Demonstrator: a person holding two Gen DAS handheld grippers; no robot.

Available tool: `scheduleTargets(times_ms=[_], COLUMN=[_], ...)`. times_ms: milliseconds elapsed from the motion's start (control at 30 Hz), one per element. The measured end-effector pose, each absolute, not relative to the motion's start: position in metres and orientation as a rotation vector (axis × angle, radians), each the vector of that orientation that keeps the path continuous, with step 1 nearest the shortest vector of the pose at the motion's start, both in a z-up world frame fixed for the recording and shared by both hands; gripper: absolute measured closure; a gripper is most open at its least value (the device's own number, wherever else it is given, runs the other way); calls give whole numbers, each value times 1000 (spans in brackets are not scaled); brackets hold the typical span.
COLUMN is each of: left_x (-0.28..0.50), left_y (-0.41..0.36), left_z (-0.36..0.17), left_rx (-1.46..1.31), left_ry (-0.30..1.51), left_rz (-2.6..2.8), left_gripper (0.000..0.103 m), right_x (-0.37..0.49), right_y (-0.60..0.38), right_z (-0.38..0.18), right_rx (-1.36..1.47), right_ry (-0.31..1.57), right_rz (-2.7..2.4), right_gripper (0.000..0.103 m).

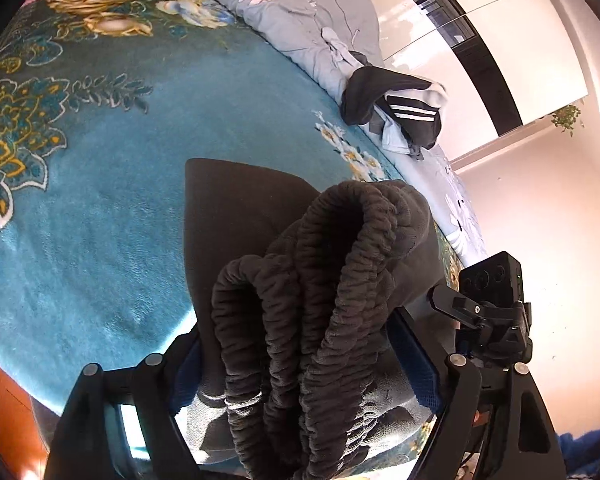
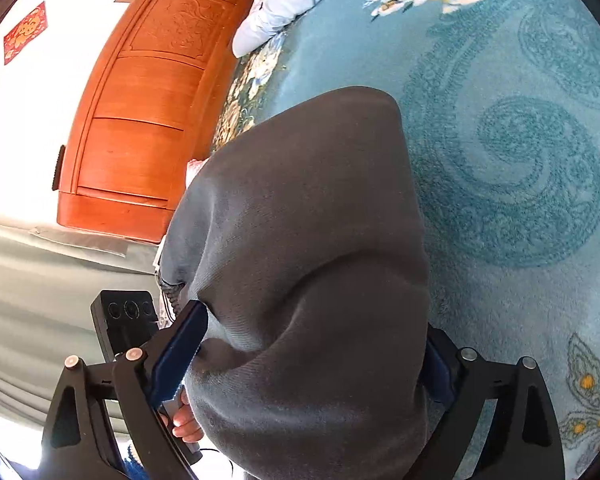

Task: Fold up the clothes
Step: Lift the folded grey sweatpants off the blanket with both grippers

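Observation:
Dark grey trousers [image 1: 340, 240] with a gathered elastic waistband hang bunched between the blue pads [image 1: 414, 356] of my left gripper [image 1: 296, 344], which is shut on the thick waistband folds. In the right wrist view the same grey trousers [image 2: 308, 200] drape over and fill the gap of my right gripper [image 2: 312, 328]; its blue pads [image 2: 180, 352] press the cloth from both sides. The cloth's far end rests on the teal blanket [image 1: 100, 220]. The right gripper's body [image 1: 492, 312] shows close beside the left one.
The bed is covered by a teal floral blanket [image 2: 520, 180]. A light blue flowered quilt [image 1: 300, 20] and a heap of dark clothes with white stripes [image 1: 396, 108] lie at its far edge. An orange wooden headboard [image 2: 140, 120] stands to the left. Fingers of a hand [image 2: 184, 420] show below.

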State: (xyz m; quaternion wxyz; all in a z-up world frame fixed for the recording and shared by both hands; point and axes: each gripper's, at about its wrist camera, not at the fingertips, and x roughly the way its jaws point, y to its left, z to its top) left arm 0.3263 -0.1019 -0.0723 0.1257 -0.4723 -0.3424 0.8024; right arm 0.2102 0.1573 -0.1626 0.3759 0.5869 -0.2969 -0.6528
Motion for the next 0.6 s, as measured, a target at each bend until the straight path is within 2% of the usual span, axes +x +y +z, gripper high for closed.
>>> scheduleTargets(times_ms=[267, 600], left_x=[316, 251], left_y=[-19, 197], left_z=[7, 100], left_rx=[-1269, -1135], left_ry=[-816, -549], left_rz=[2301, 2023], left_gripper=[18, 18], right_x=[221, 247], right_y=[226, 430], right_z=[-101, 20], right_rx=[1382, 1271], right_ry=[-787, -832], right_rz=[-1682, -1948], right_gripper=[9, 9])
